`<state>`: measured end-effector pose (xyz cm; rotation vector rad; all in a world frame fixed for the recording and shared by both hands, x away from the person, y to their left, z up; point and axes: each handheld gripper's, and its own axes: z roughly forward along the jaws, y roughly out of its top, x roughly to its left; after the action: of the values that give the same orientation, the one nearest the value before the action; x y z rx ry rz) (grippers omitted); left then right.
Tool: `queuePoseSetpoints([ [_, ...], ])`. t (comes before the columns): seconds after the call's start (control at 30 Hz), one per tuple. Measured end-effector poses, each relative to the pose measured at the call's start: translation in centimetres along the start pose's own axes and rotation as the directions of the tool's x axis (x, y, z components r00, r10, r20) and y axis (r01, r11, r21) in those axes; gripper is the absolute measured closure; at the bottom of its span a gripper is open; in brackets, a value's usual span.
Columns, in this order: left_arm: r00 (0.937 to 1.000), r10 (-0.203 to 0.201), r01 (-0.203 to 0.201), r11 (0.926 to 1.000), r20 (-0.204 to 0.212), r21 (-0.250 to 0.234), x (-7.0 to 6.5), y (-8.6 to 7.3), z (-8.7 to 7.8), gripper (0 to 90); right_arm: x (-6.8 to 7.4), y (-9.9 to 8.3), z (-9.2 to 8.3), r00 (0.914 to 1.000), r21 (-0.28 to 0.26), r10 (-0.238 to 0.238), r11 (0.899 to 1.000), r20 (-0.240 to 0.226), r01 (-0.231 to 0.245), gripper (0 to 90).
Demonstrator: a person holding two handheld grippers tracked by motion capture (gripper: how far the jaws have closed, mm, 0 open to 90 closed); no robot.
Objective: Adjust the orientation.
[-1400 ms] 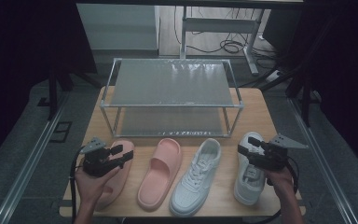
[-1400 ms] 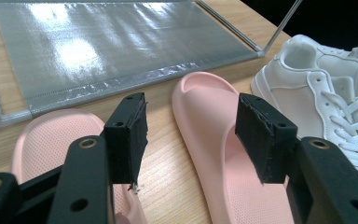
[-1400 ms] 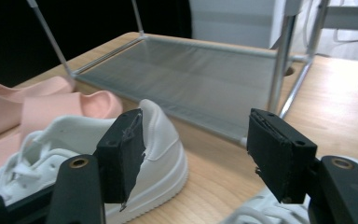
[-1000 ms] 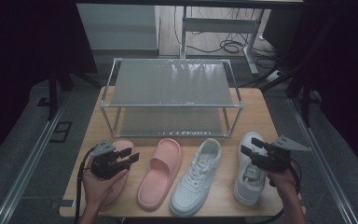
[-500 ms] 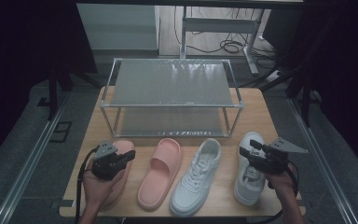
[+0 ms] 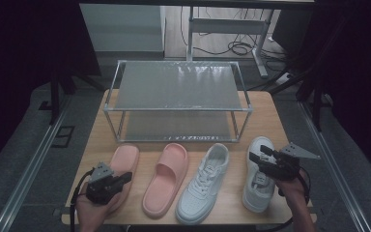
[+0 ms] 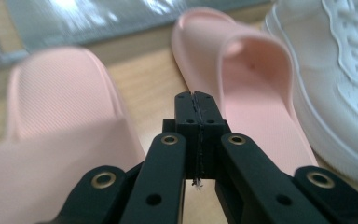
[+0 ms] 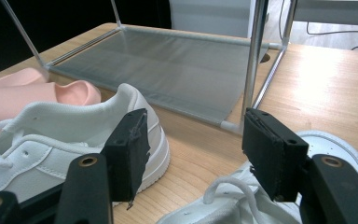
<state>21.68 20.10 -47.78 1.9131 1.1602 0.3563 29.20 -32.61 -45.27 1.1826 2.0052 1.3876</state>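
Left gripper view: pink slipper (image 7: 60, 135) apparently just under closed left claw (image 7: 196, 100).

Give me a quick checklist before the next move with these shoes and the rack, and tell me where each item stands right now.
1. Left gripper ready to grasp: not ok. Its jaws are shut with nothing between them, above the outer pink slipper.
2. Right gripper ready to grasp: ok. Jaws open, over the outer white sneaker, not pressing on it.
3. All four shoes on the table: ok. The inner pink slipper and the inner white sneaker lie between the outer two.
4. Rack shelves free: ok, both look bare.
5. Rack standing squarely: ok, as far as the high view shows.
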Motion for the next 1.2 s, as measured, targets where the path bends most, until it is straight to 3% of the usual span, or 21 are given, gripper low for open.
queuePoseSetpoints([
  [0.37,0.9996,-0.028,0.028,0.9982,0.0,0.053,-0.7,-2.3,0.9,90.0,0.2,-0.2,0.3,1.0,0.022,-0.003,1.0,0.0,0.003,41.8],
  [0.63,0.9987,-0.038,0.041,0.9948,-0.033,0.094,-0.5,-3.4,1.2,90.0,0.3,-0.5,0.6,1.0,0.039,-0.002,0.999,-0.002,0.002,41.9],
  [1.2,0.9941,-0.066,0.075,0.9913,-0.086,0.108,0.6,-4.9,-0.2,90.0,0.2,-0.6,0.6,1.0,0.046,0.001,0.999,0.002,-0.001,42.0],
])
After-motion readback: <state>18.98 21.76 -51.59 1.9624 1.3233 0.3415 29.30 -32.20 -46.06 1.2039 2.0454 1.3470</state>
